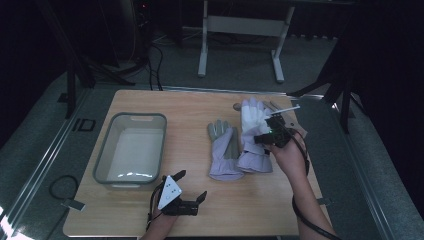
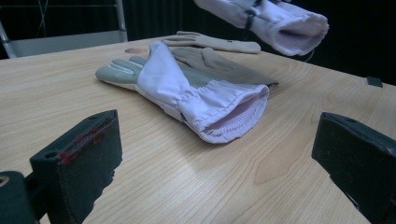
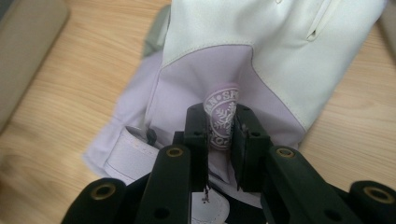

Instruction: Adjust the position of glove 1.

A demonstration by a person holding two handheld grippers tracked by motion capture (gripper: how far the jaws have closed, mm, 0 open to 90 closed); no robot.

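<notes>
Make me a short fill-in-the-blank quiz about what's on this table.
The right gripper is pinching a pale ____.
The second glove lies flat on the ____.
The grey tub sits to that glove's ____ in the high view.
The left gripper has its jaws ____.

Missing words: glove; table; left; open

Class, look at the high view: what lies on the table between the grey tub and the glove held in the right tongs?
A second glove, flat on the table, between the grey tub and the held glove.

Grey tub (image 1: 131,147) at table's (image 1: 250,210) left, flat glove (image 1: 223,149) to its right, raised glove (image 1: 254,137) farther right.
</notes>
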